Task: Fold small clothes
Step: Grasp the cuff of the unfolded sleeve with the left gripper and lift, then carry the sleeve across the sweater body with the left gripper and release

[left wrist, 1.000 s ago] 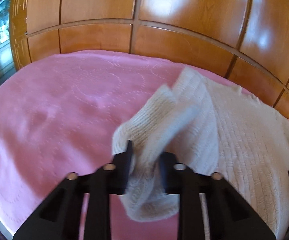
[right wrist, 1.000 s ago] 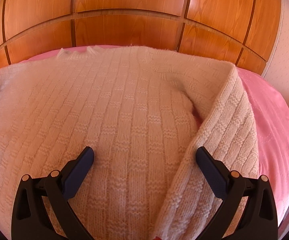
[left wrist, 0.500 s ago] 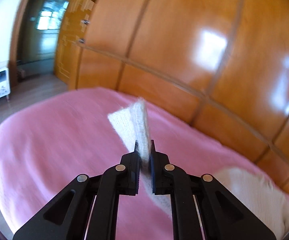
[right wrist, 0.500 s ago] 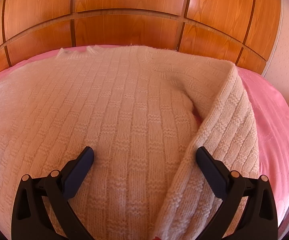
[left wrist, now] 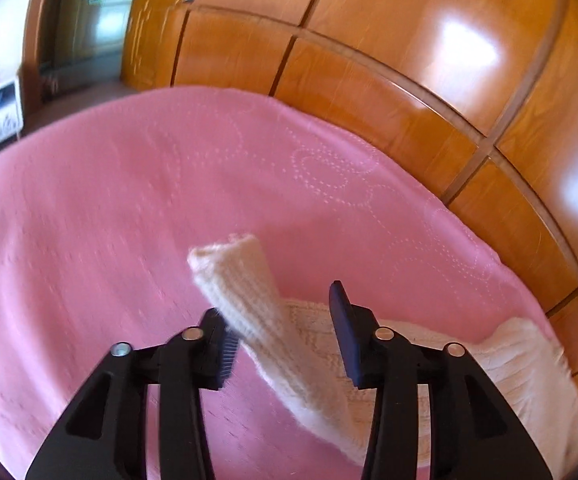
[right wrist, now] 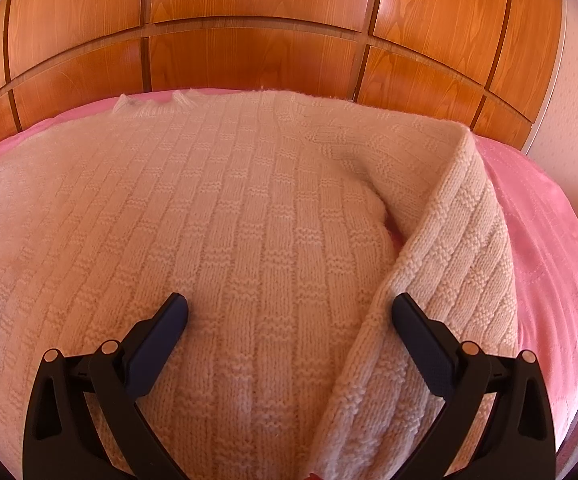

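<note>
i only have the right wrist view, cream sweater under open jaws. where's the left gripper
Observer: The left gripper is out over the pink bedspread, beside the sweater.
Operator: holding anything
Observer: Its jaws are opening; one sleeve lies between them, stretched out over the bedspread, pads no longer pressing it.
Operator: anything beyond the bed on that side
Observer: A doorway past the wooden wardrobe.

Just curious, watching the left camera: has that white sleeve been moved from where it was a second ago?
Yes. The sleeve was drawn off the sweater and out over the pink bedspread; the left gripper is opening around it.
</note>
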The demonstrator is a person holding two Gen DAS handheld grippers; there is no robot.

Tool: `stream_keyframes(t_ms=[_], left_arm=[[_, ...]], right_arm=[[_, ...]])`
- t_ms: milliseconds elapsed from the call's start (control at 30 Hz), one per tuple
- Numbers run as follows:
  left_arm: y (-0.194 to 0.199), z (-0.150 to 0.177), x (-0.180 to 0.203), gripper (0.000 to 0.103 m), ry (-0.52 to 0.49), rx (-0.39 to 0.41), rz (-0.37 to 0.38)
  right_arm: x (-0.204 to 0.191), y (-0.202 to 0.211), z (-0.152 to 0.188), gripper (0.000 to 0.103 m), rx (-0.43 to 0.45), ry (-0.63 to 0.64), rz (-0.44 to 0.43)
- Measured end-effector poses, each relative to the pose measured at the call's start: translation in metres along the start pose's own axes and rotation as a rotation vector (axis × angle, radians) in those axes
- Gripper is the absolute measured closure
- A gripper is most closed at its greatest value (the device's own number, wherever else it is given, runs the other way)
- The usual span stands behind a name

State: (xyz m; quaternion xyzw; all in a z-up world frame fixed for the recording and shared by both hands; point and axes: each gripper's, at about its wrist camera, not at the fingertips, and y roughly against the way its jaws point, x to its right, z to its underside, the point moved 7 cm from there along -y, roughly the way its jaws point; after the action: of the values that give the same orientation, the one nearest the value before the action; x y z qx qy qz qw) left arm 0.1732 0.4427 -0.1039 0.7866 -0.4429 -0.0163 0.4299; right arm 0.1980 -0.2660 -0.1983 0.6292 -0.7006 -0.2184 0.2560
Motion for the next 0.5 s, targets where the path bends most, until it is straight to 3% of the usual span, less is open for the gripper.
stream_keyframes(t_ms=[67,233,333,400,500], left_arm=[[0.002,-0.002,-0.001,0.097,0.012,-0.013,-0.018],[0.024,-0.031,0.007,0.097,0.075,0.077,-0.053],[0.060,-0.068,0.021,0.097,0.146,0.217,-0.059],[0.086,-0.099,0.039,0.097,0.180,0.298,0.005],[0.095,-0.116,0.077,0.097,0.099,0.283,0.067]], right_arm=[[0.000,0.000,0.000,0.002,-0.001,-0.001,-0.001],[-0.001,0.000,-0.001,0.002,-0.002,-0.001,0.000],[0.000,0.000,0.000,0.002,-0.001,-0.002,-0.002],[0.000,0.000,0.000,0.002,-0.003,-0.004,-0.004],[0.000,0.001,0.001,0.002,-0.001,-0.009,-0.008]])
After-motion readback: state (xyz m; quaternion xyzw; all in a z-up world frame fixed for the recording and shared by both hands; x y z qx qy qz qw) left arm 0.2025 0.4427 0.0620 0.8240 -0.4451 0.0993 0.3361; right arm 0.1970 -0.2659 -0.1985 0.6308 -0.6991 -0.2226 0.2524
